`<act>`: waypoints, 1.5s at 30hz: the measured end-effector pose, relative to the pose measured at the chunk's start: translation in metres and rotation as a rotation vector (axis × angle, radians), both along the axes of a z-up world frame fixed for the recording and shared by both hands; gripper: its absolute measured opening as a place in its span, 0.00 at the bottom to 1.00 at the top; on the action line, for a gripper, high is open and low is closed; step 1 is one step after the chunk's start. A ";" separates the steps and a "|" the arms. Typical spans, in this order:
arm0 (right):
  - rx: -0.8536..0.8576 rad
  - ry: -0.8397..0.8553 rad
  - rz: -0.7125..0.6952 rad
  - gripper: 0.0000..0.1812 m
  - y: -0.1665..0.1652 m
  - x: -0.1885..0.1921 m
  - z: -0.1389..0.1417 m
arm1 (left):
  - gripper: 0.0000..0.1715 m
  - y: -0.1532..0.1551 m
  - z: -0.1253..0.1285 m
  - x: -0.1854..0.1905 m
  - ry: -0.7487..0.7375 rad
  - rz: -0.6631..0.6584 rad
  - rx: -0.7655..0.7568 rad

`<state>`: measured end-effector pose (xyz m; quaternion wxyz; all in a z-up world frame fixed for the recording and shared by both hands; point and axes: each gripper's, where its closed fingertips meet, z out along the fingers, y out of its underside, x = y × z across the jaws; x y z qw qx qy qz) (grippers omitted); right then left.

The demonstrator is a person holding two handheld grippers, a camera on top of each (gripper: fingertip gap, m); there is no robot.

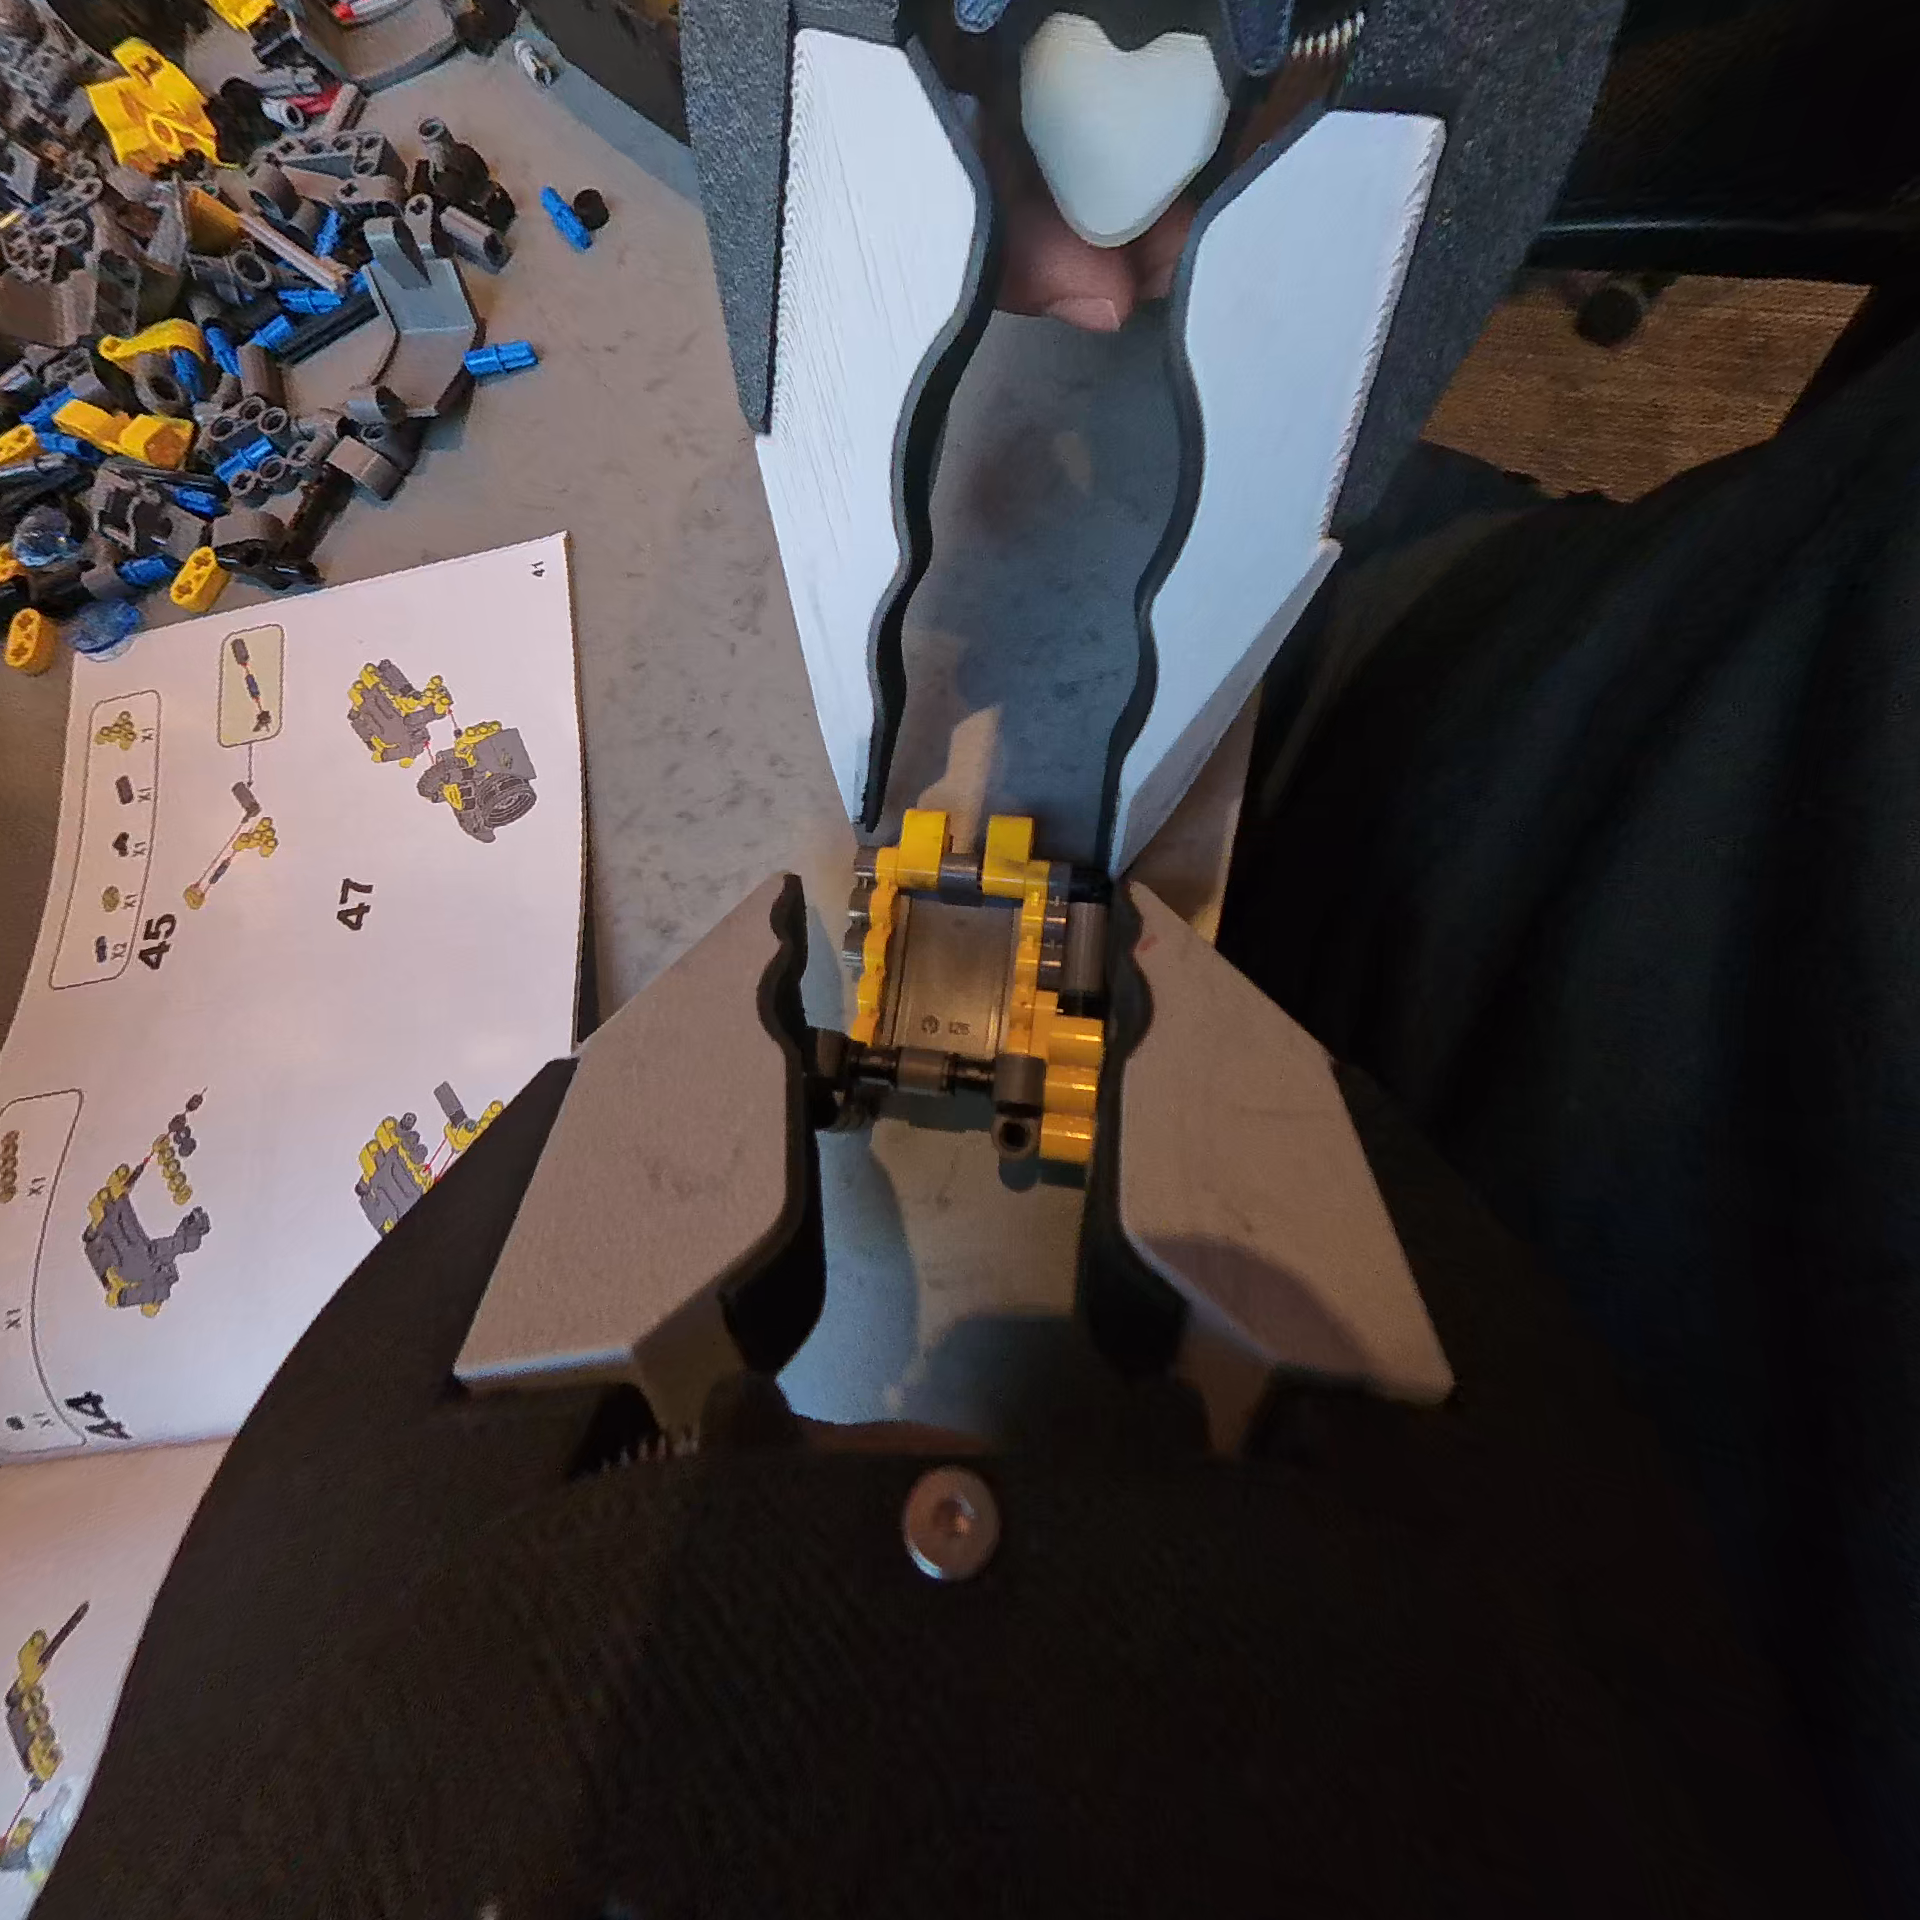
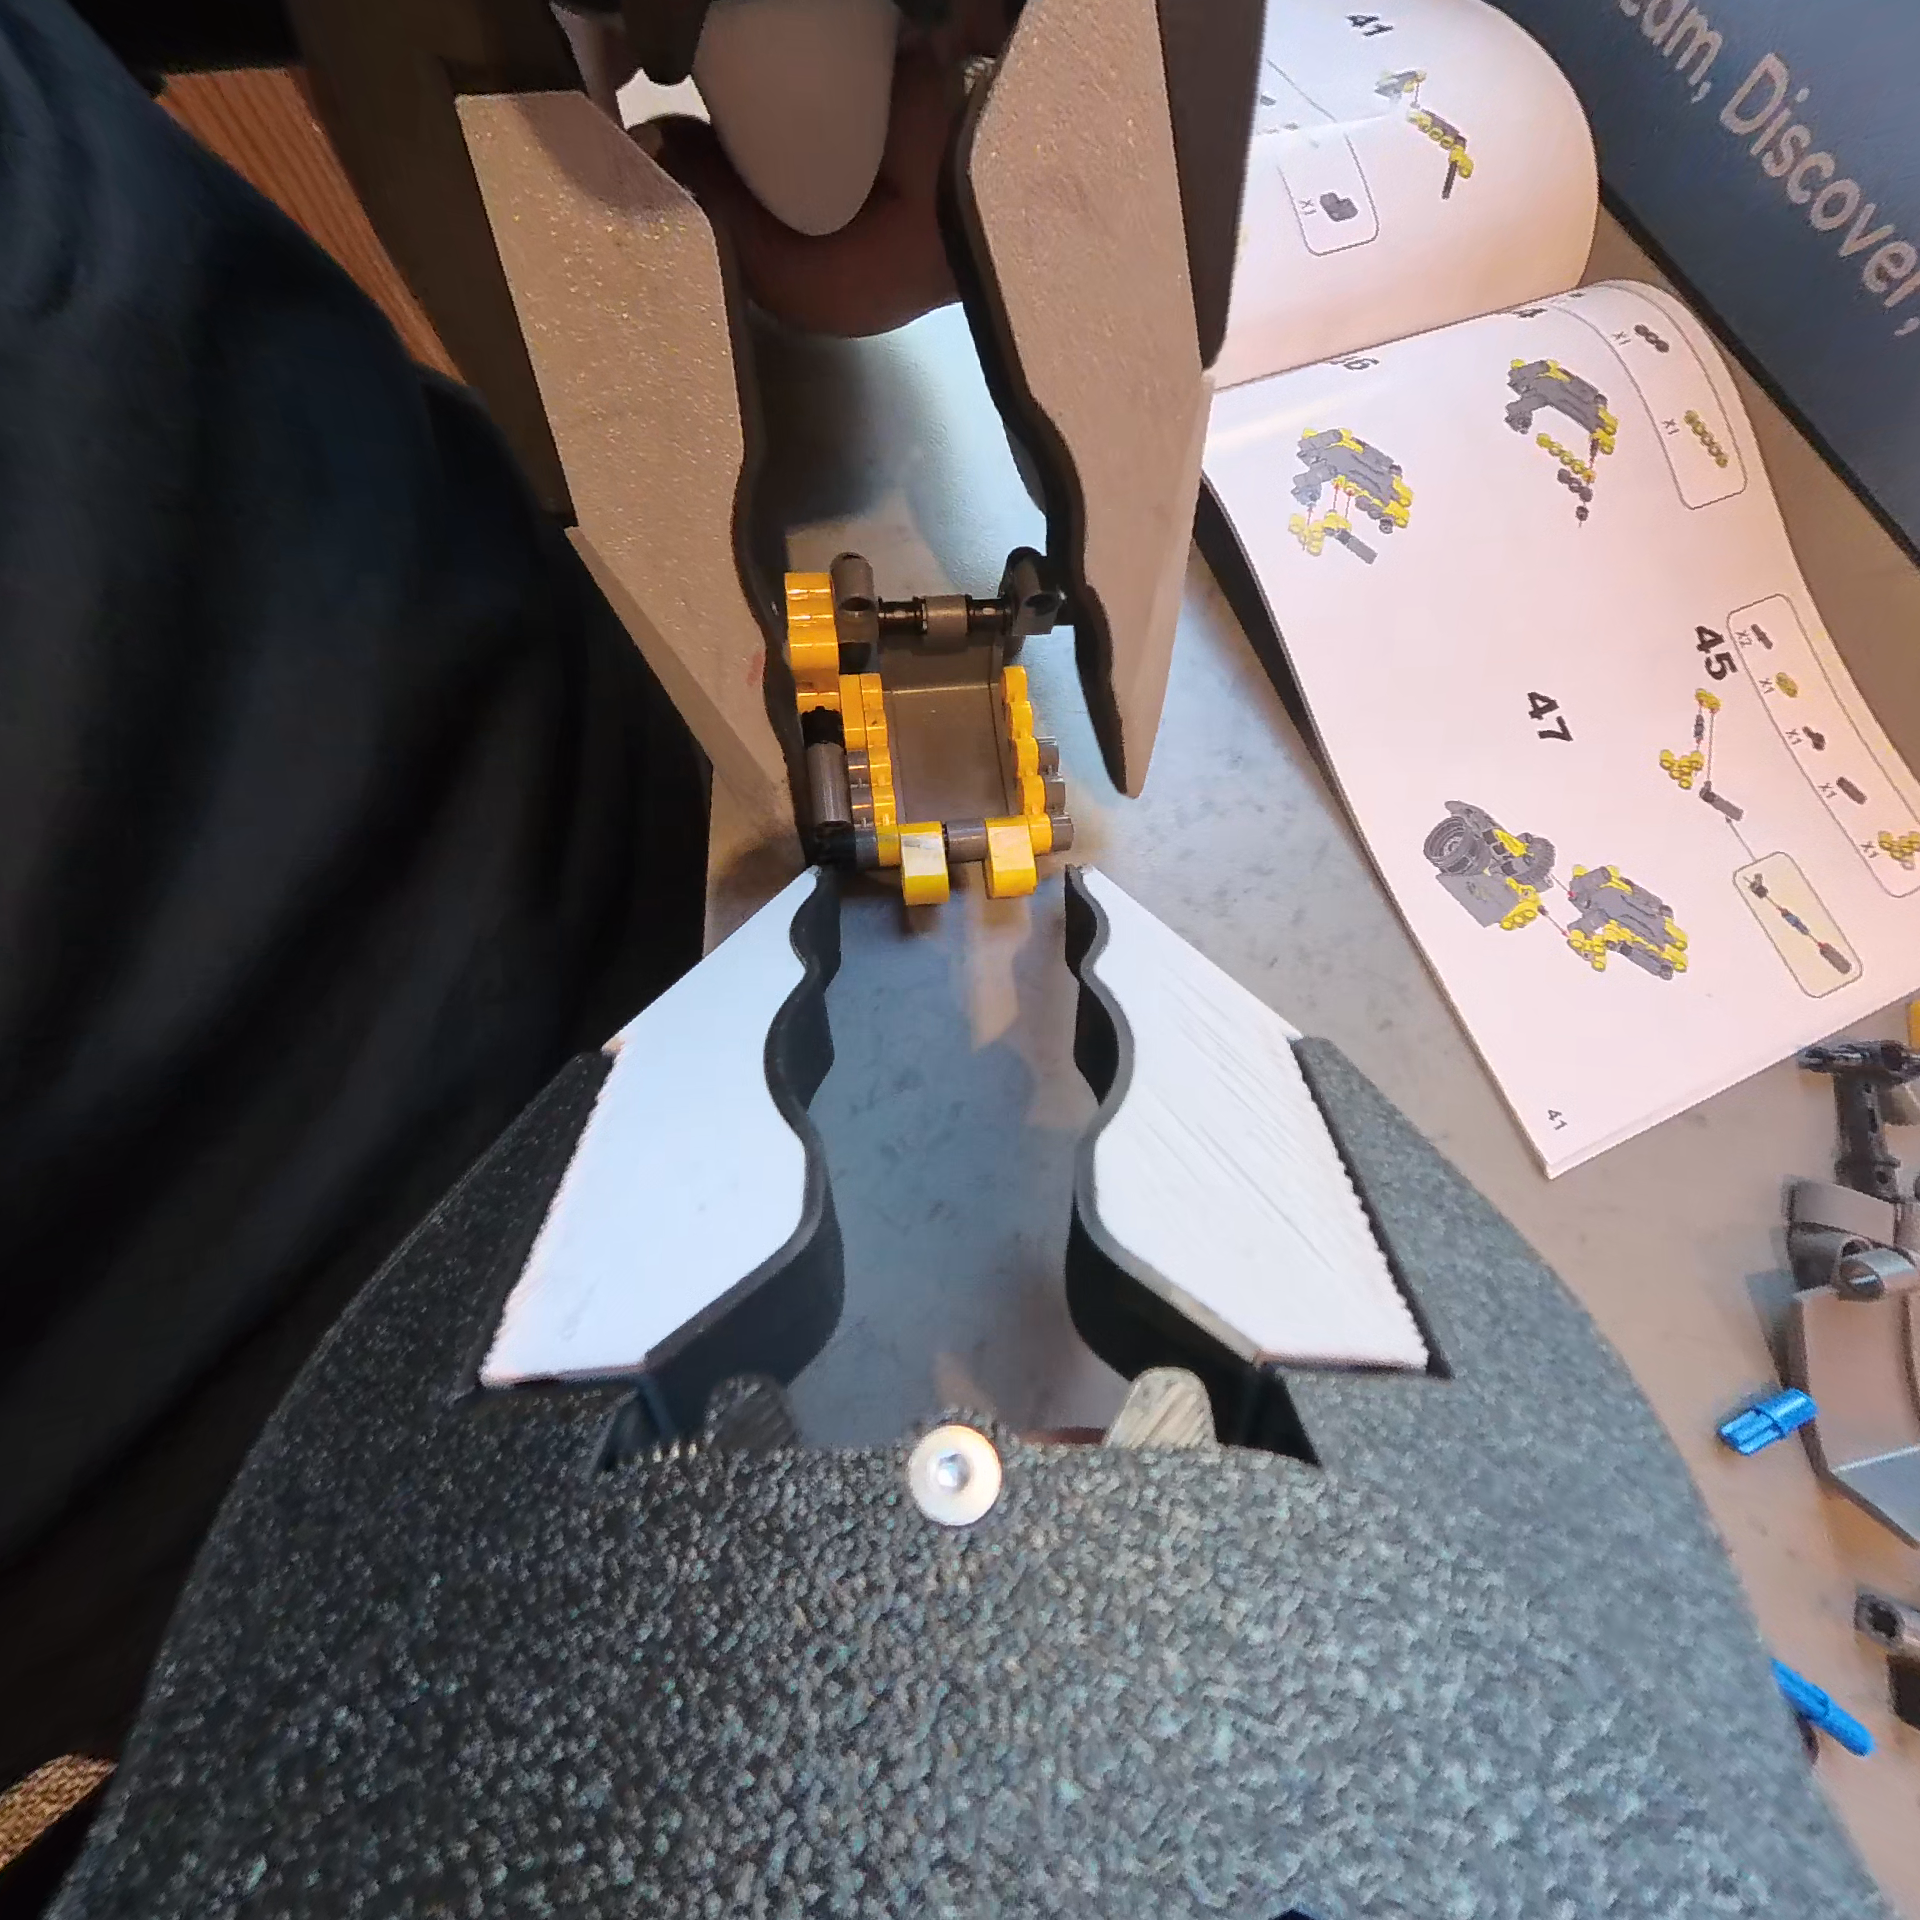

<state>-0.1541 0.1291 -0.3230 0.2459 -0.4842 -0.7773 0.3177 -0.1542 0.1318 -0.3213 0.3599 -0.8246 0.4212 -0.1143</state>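
Gripping a small yellow-and-grey brick assembly between their grey fingers, the left tongs hold it just above the grey worktop; the left finger meets the black axle end, the right finger the grey cylinder side. Facing them from the far side, the right tongs (white fingers, dark speckled body) stand wide, their tips just beside the assembly's two yellow lugs; contact cannot be judged. In the right wrist view the same assembly lies beyond the white fingertips of the right tongs, clamped by the left tongs at the far end. An open instruction booklet lies on the worktop left of the left tongs, and a heap of loose bricks, grey, black, blue and yellow, lies beyond it, far left. Dark cloth fills the right side. A blue pin lies near right in the right wrist view.
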 end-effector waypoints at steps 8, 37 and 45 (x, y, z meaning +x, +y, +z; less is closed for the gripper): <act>-0.009 -0.005 -0.011 0.25 0.001 -0.001 0.000 | 0.31 0.001 0.001 -0.005 0.026 0.014 0.028; -0.007 0.001 -0.008 0.25 0.001 -0.001 0.000 | 0.31 -0.003 0.000 -0.005 0.002 0.025 -0.010; -0.009 0.001 -0.007 0.25 0.002 -0.001 0.000 | 0.32 -0.006 0.003 -0.005 -0.018 0.027 -0.016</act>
